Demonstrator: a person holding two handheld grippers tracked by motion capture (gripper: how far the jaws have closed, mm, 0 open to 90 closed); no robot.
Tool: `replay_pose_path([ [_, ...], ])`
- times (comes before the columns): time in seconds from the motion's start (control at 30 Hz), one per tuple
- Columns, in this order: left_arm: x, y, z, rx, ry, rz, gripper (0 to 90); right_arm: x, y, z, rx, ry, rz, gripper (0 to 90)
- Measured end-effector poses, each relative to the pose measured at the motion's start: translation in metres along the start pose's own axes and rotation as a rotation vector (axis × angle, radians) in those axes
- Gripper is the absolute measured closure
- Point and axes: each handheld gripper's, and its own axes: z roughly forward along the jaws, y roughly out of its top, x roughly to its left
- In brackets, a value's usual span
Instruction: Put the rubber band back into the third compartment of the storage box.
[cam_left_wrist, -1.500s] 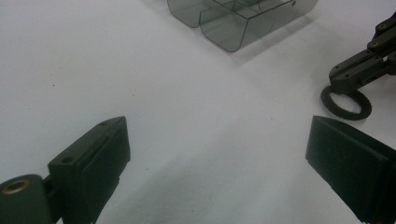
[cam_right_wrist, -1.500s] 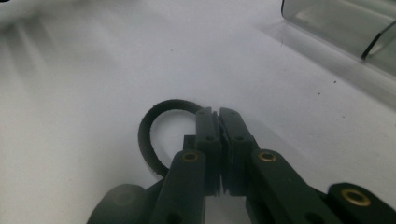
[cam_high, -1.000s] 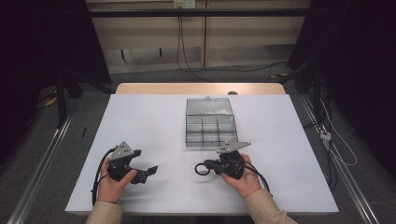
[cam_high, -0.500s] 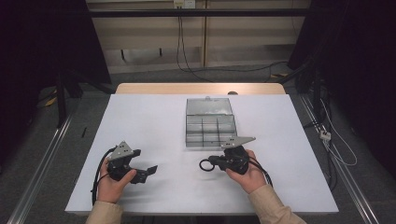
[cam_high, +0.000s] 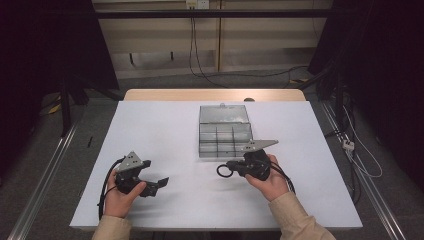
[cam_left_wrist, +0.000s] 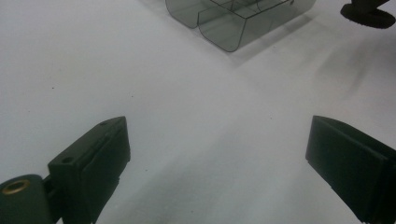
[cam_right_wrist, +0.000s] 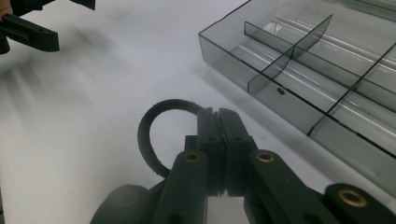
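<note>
- While the left gripper (cam_high: 159, 183) rests low on the white table (cam_high: 165, 130) at about eight o'clock in the high view, its jaws stand wide apart with nothing between them; the left gripper view looks across bare tabletop between the two black pads (cam_left_wrist: 95, 158).
- Toward two o'clock from that gripper lies the clear divided box (cam_high: 225, 137), well apart from it, with its lid folded back toward twelve o'clock and its compartments looking empty.
- At roughly five o'clock from the box, the right gripper (cam_high: 231, 169) has its jaws pressed together on a black rubber ring (cam_high: 223, 171); in the right gripper view the ring (cam_right_wrist: 154, 135) hangs off to the left of the closed fingertips, pinched at one point of its band.
- From the held ring, the box lies toward one o'clock in the high view, and its near front row of compartments is just beside the gripper; in the right gripper view the box (cam_right_wrist: 299, 70) sits at two o'clock from the fingertips, with its near wall running diagonally from upper left to lower right.
- Judging by this, the right hand (cam_high: 267, 177) is far nearer the box than the left, so the carry of the ring over the near wall and into a front compartment looks like its job alone.
- One risk, as I judge it, is the ring's free loop catching on the wall or a divider.
</note>
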Motion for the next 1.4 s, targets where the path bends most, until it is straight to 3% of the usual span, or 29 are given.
replay_pose_path([
  [1.4, -0.001, 0.000, 0.000, -0.007, -0.006, -0.001, 6.4, -0.027, 0.020, -0.010, -0.014, -0.061, -0.001, 88.3],
])
